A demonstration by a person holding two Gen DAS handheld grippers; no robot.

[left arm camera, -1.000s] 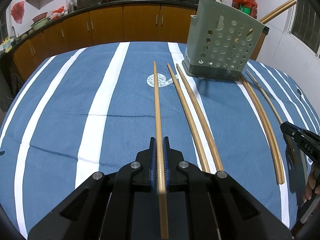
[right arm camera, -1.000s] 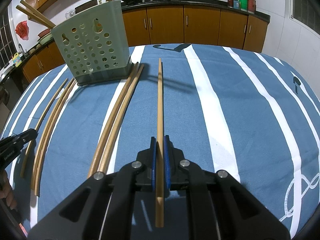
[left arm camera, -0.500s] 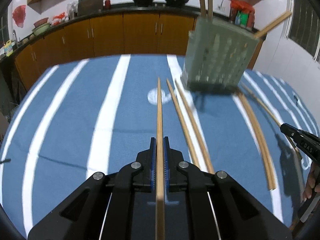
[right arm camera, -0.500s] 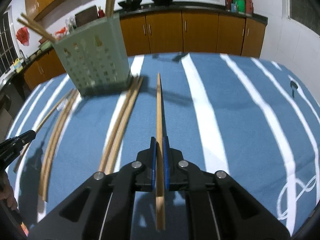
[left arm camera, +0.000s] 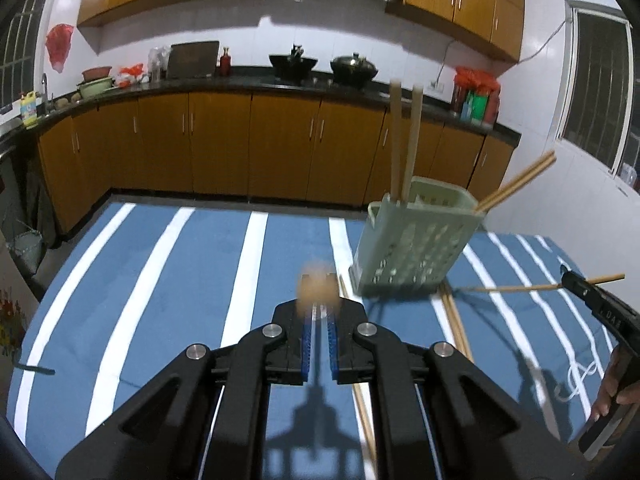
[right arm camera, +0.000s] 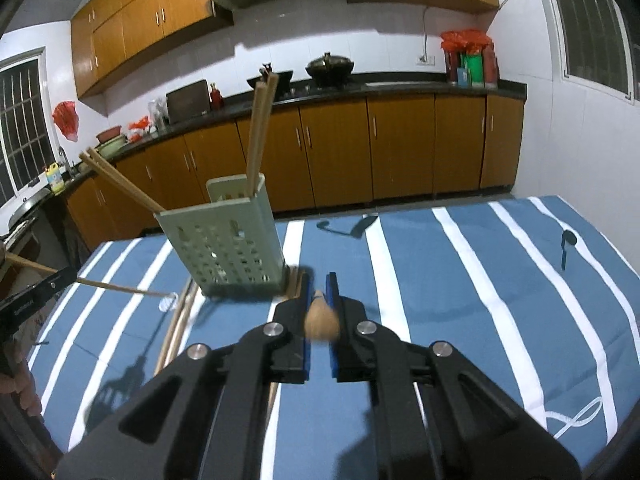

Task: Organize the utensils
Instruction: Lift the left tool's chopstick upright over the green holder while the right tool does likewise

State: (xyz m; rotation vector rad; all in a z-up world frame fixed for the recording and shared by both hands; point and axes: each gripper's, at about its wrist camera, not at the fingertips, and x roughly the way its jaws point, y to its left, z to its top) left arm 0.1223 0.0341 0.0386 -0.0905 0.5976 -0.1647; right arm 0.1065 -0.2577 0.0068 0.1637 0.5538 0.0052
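My left gripper [left arm camera: 318, 312] is shut on a wooden chopstick [left arm camera: 316, 286], lifted and seen end-on as a blurred tan tip. My right gripper [right arm camera: 319, 294] is shut on another chopstick [right arm camera: 321, 320], also seen end-on. Each gripper shows in the other view with its stick level above the table: the right gripper [left arm camera: 576, 282] and the left gripper [right arm camera: 60, 278]. The pale green perforated utensil holder [left arm camera: 416, 248] stands on the striped cloth and holds several upright and leaning chopsticks [left arm camera: 404, 140]. It also shows in the right wrist view [right arm camera: 224, 244].
Several chopsticks lie on the blue and white striped tablecloth [left arm camera: 160, 280] beside the holder [left arm camera: 456, 320], and they show in the right wrist view [right arm camera: 176, 328]. Kitchen cabinets [left arm camera: 220, 140] and a counter with woks run behind the table.
Both grippers have lifted their chopsticks off the table and tilted up. The sticks lay flat along the cloth before and now point toward the cameras. The views now show the kitchen wall.
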